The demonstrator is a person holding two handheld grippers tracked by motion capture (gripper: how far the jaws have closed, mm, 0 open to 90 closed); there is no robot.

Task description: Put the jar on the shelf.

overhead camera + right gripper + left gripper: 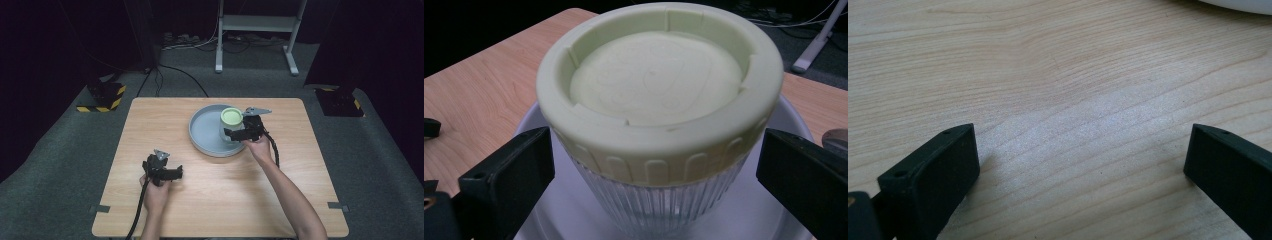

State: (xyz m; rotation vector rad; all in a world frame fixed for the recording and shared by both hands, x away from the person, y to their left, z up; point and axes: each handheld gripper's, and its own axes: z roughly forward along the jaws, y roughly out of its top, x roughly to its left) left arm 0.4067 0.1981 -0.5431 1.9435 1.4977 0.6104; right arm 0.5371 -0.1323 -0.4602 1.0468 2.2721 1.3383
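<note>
Sitting upright in the grey tray (200,134) toward the far middle of the counter (150,120): a ribbed glass jar (659,205) with a pale green lid (656,80). Straddling it from the right, right tongs (656,165), jaws spread wide on either side, not quite touching the glass. Hovering open over bare wood down at the near left, left tongs (1083,160), gripping nothing.

The left hand-held gripper (172,173) sits low with jaws wide apart, while the right hand-held gripper (231,134), arm outstretched, gapes too.
</note>
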